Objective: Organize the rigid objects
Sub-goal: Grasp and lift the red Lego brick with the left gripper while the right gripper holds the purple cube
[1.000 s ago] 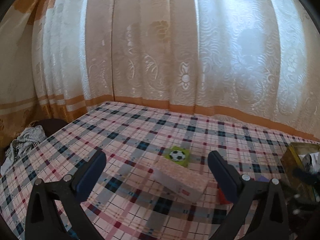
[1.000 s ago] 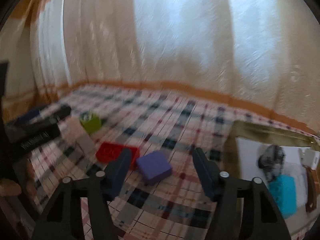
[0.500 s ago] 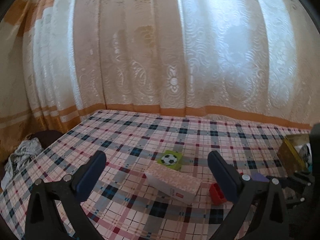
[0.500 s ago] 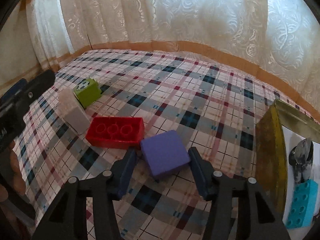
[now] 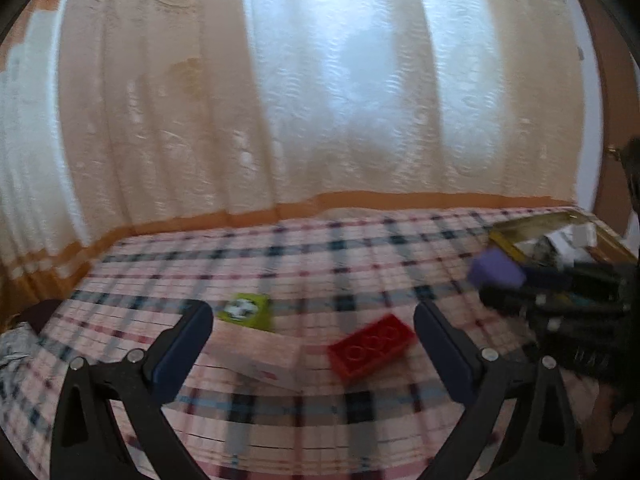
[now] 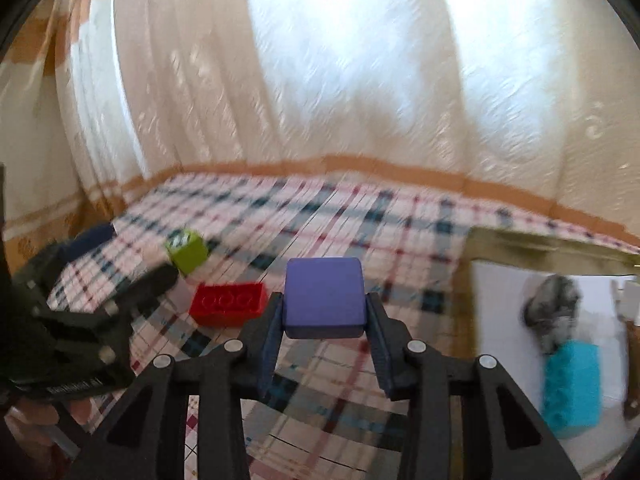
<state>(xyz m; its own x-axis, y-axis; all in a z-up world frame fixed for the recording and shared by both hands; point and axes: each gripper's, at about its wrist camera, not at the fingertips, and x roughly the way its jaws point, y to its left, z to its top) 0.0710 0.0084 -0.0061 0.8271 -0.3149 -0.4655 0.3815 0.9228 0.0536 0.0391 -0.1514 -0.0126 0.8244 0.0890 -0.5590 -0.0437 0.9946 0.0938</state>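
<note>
My right gripper (image 6: 325, 301) has a purple block (image 6: 324, 296) between its jaws. The jaws are closing and the pads press the block's two sides, holding it above the checked cloth. In the left wrist view the same block (image 5: 496, 270) hangs at the right, near the tray. On the cloth lie a red brick (image 6: 228, 303), a green cube with a football picture (image 6: 189, 251) and a pale pink box (image 5: 256, 354). Low over the cloth, my left gripper (image 5: 312, 320) is open and holds nothing, with the red brick (image 5: 372, 346) just beyond its fingers.
A gold-rimmed tray (image 6: 520, 240) at the right holds a turquoise brick (image 6: 572, 388), a grey crumpled thing and small white items. Lace curtains close off the far side of the table. A bundle of cloth (image 5: 12, 344) lies off the left edge.
My right gripper closed on the purple block and raised it off the cloth. My left gripper swung toward the right, bringing the red brick and the tray into its view.
</note>
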